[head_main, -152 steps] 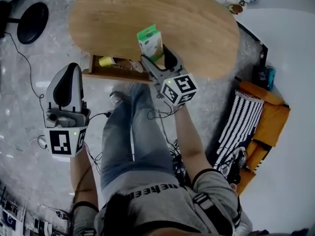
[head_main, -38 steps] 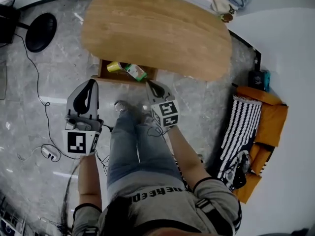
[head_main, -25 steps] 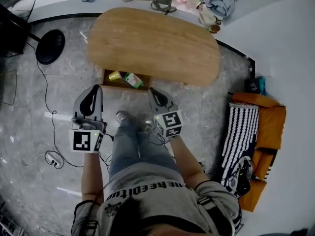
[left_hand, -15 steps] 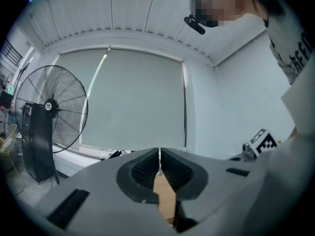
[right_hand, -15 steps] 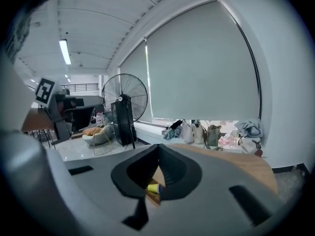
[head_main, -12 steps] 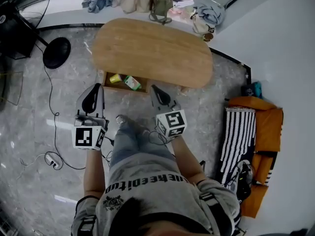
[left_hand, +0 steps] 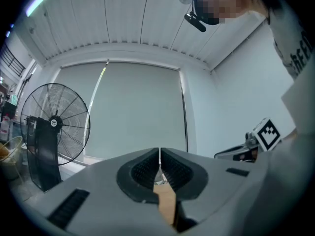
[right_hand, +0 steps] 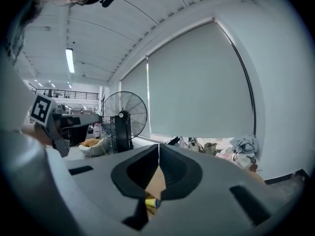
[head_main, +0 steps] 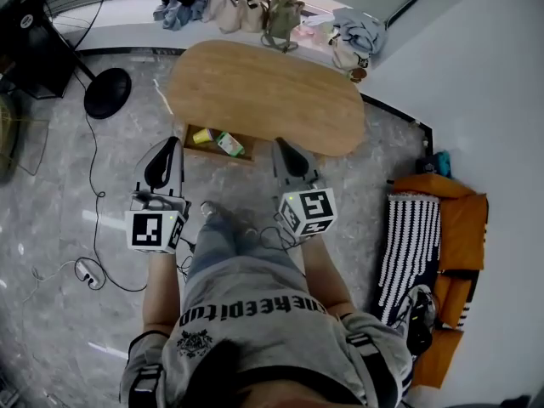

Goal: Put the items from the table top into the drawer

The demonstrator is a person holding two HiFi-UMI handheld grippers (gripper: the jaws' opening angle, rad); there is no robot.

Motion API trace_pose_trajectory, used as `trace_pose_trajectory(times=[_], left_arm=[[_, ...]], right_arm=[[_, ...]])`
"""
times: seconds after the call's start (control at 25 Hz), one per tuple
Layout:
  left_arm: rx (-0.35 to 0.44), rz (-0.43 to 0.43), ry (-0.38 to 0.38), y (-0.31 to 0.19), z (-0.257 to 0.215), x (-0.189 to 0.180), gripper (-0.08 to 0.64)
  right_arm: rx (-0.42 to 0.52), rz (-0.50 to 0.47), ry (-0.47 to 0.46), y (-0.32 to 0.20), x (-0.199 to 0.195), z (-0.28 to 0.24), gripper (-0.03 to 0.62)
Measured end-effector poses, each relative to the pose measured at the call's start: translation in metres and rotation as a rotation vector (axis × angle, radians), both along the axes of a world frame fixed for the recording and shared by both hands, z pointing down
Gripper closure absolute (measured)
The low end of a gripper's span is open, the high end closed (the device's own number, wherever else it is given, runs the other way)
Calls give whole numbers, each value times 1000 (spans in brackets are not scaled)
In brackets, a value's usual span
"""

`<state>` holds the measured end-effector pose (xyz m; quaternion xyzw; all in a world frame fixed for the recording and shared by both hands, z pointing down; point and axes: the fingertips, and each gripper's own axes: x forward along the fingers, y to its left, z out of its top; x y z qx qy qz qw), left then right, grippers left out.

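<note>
The oval wooden table stands bare on the grey floor. Below its near edge the wooden drawer is pulled out, with a yellow item and a green-and-white box lying inside. My left gripper hovers left of the drawer, jaws shut and empty. My right gripper hovers just right of the drawer, also shut on nothing. Both point toward the table and hold nothing. Through the right jaws' gap a bit of the yellow item shows.
A black standing fan and its round base stand left of the table. Bags and clothes lie along the far wall. Cables trail on the floor at left. An orange seat and a striped cloth are at right.
Both grippers have risen and drawn back from the drawer as the person stood up; the table and drawer look smaller and farther. Both jaws stayed shut.
</note>
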<state>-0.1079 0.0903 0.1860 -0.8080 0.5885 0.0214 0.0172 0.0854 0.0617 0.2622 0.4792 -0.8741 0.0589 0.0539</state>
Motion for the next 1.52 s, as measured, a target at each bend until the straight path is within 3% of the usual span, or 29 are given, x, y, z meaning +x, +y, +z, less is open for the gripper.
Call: trace_pose_trajectory(times=[0.68,1.52], left_arm=[[87,-52,-6,42,-50,19,546],[102,-55,-1,49,-63,37,546]], right_arm=[[150,4,2,31,26,-70,589],[207,1,-33,42,41,-99,589]])
